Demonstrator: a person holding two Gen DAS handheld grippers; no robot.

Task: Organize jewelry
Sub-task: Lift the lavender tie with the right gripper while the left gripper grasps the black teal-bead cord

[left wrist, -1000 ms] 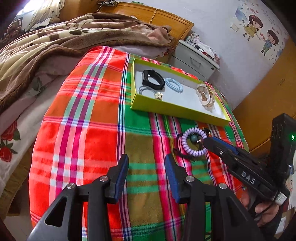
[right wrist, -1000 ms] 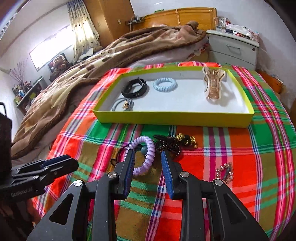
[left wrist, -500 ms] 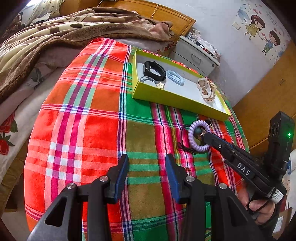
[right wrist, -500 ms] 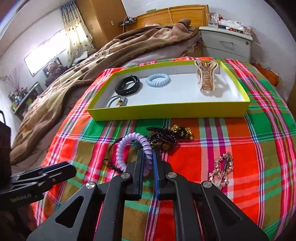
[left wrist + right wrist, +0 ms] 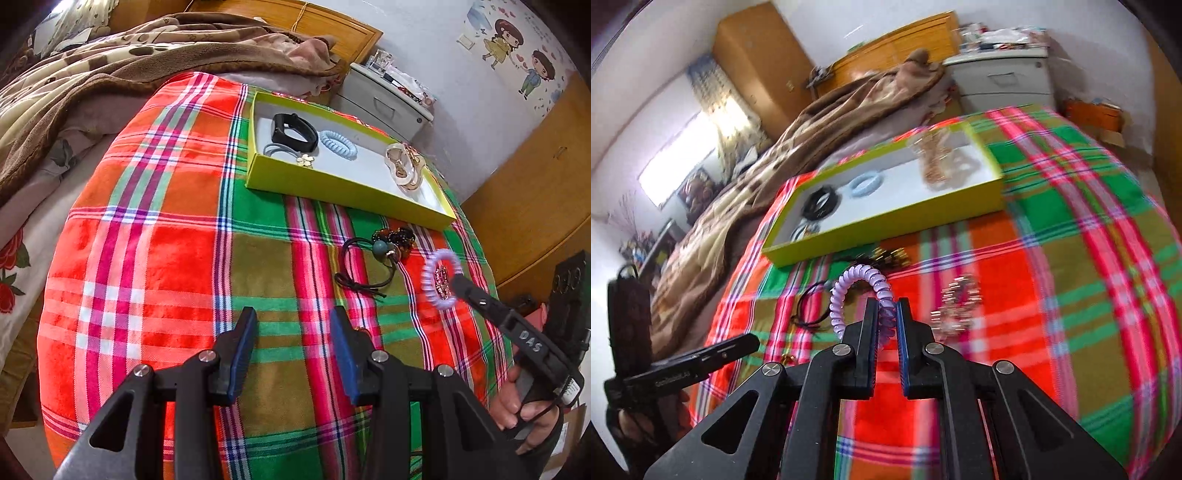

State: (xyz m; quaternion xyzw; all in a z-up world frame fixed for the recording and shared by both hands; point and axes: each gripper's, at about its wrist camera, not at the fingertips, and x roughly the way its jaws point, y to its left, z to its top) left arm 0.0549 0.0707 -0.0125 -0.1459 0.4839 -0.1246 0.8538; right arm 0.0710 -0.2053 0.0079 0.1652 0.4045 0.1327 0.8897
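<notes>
My right gripper (image 5: 886,310) is shut on a purple spiral hair tie (image 5: 846,291) and holds it lifted above the plaid cloth; it also shows in the left wrist view (image 5: 430,280). A yellow-green tray (image 5: 332,186) holds a black band (image 5: 293,131), a blue spiral tie (image 5: 338,144), a grey tie with a flower (image 5: 288,153) and a beige claw clip (image 5: 402,170). On the cloth lie a black cord tie with a bead (image 5: 365,266), a dark beaded piece (image 5: 397,236) and a gold chain piece (image 5: 956,306). My left gripper (image 5: 293,343) is open and empty, low over the cloth.
The plaid cloth (image 5: 166,240) covers a rounded surface with drop-offs all round. A brown blanket (image 5: 92,74) lies to the left. A white nightstand (image 5: 384,99) stands behind the tray, a wooden cabinet (image 5: 535,177) to the right.
My right gripper closed on the purple spiral tie, lifted it off the cloth and swung right. The black cord tie stayed on the cloth. My left gripper stayed open.
</notes>
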